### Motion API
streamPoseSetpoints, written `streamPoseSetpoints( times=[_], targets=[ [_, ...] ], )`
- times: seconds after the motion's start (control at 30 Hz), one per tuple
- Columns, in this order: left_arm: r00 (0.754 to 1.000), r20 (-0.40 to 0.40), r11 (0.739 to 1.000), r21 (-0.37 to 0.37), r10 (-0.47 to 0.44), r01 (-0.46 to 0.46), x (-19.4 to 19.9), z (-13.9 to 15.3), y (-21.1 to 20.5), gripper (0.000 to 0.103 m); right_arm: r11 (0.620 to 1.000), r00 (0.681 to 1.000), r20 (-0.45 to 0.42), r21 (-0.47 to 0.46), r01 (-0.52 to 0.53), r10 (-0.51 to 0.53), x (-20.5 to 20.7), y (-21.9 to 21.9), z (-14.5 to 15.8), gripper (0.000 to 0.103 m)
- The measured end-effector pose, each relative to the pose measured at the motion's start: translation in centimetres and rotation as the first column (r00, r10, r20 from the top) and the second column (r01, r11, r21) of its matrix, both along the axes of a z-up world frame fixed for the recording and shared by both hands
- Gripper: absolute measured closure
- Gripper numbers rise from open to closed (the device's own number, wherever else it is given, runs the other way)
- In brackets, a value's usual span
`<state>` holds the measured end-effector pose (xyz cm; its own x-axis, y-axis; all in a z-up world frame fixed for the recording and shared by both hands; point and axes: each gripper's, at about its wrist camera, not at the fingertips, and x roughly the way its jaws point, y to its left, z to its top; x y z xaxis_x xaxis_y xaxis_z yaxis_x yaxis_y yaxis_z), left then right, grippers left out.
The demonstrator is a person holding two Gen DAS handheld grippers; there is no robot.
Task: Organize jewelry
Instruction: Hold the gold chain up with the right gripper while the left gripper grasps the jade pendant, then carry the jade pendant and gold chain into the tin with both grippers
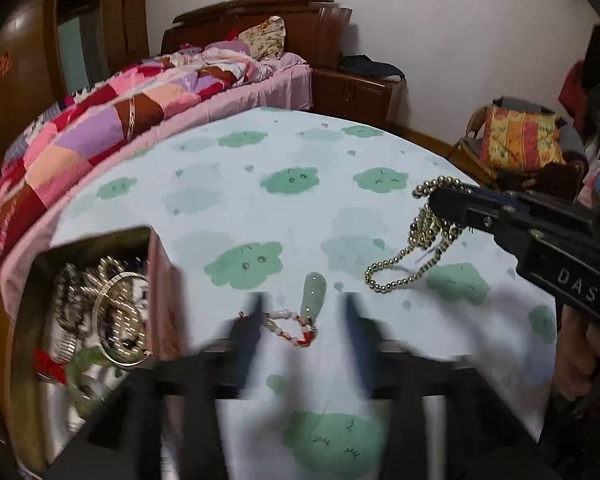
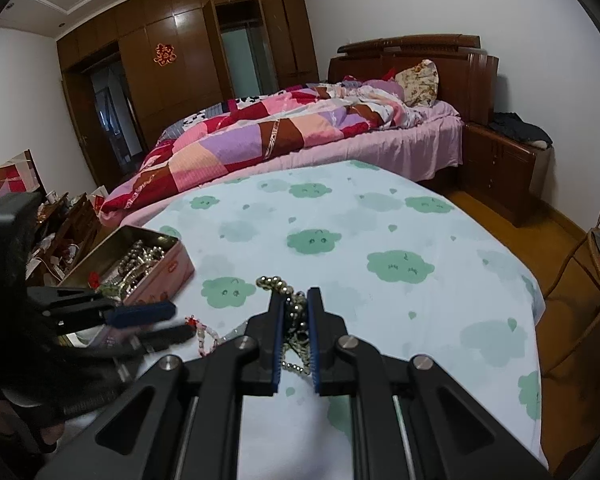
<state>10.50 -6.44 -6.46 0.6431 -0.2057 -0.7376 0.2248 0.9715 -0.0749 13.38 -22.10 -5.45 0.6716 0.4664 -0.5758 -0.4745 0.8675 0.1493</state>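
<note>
Right gripper [image 2: 296, 300] clamped on gold bead necklace [image 1: 416, 248]; left gripper [image 1: 300, 312] apart over jade pendant bracelet [image 1: 296, 320]. Recommend centring before closing.

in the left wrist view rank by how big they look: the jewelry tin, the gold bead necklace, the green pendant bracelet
1. jewelry tin, though it sits nearest the camera, which inflates it
2. gold bead necklace, pinched by the right gripper
3. green pendant bracelet, between the open left gripper's fingers
</note>
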Motion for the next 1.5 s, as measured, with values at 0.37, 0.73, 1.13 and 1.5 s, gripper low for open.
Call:
streamPoseSetpoints(
  times=[0.37,0.73,1.13,1.5],
  targets=[
    [0.995,-0.095,0.999,0.032,-0.013,0.016,1.0,-3.0,-0.9,0.056,1.0,1.0,-0.018,0.009,-0.004,0.004,0.0,-0.3,-0.7,0.09],
    [0.999,-0.041,1.0,0.006,-0.003,0.003,0.1,-1.3,0.2,0.095,1.0,1.0,-0.012,0.012,-0.01,0.01,-0.1,-0.2,-0.6,0.09],
    [0.992,0.126,0.999,-0.052,0.02,-0.013,-2.4,6.2,3.2,0.096,0.998,0.996,0.068,0.011,-0.066,0.065,-1.4,1.4,3.4,0.09],
    [0.974,0.201,0.995,-0.019,0.1,-0.099,-3.7,8.9,7.4,0.096,0.984,0.975,0.141,0.008,-0.176,0.173,-2.0,5.7,7.1,0.09]
  ],
)
